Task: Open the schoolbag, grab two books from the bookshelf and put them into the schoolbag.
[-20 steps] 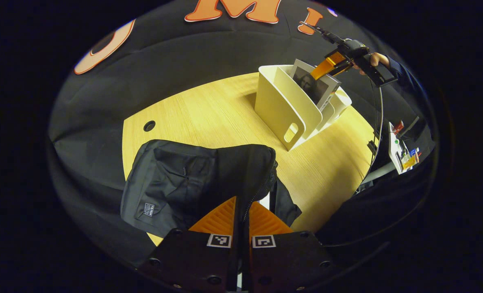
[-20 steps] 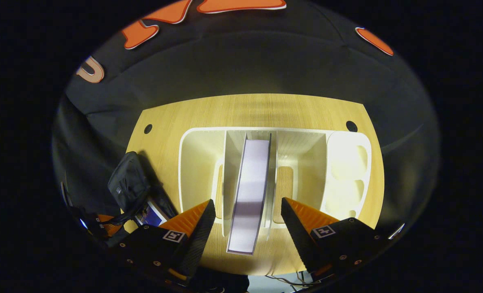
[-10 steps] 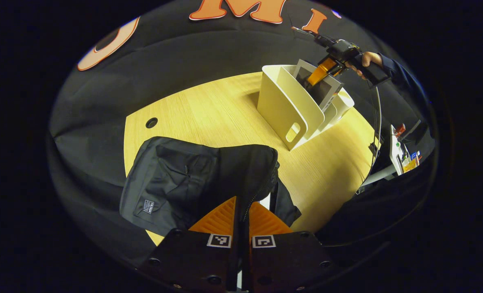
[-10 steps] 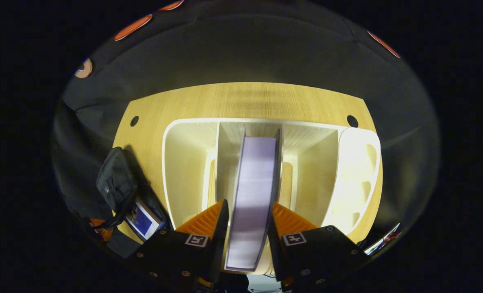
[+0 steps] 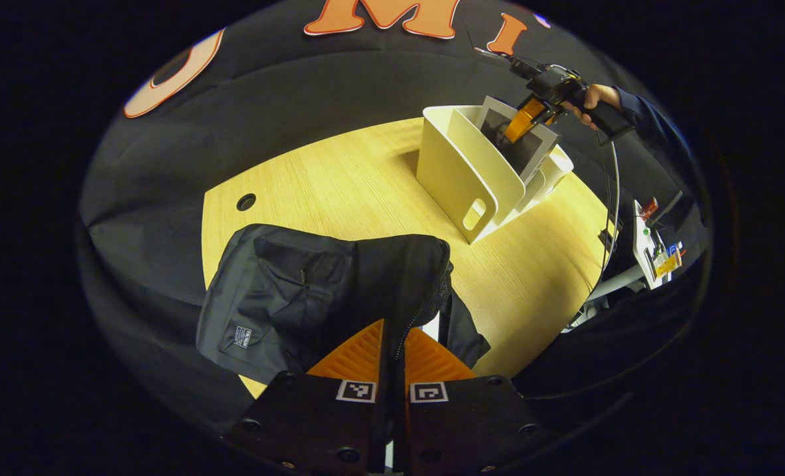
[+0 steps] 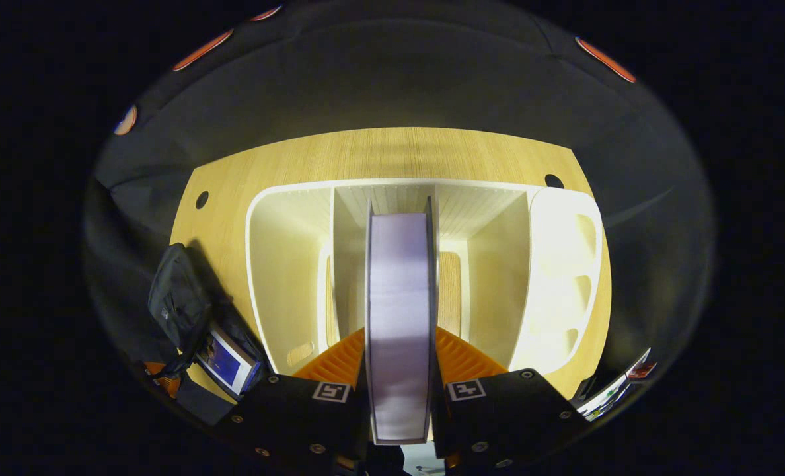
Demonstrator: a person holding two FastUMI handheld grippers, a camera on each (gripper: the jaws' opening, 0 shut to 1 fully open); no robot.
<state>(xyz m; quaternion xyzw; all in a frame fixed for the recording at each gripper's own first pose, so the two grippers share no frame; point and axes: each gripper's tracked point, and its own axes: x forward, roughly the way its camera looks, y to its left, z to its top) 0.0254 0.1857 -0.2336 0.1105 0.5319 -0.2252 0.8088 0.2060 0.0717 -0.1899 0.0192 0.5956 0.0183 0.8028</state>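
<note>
The right gripper (image 6: pixel 399 370) is clamped on the thick white-edged book (image 6: pixel 399 317), upright in the cream plastic bookshelf (image 6: pixel 287 264); the black fabric schoolbag (image 6: pixel 178 304) lies far left.

Left claw (image 5: pixel 393 344) pinched closed, right claw (image 6: pixel 400 344) apparently clamped, both fingers pressing.

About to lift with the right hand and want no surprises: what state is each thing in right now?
Schoolbag: lying on the table, open, edge pinched by left gripper.
Blue book: already inside the schoolbag.
Second book: upright in the bookshelf, clamped by right gripper.
Bookshelf: standing on the table, other slots empty.
</note>
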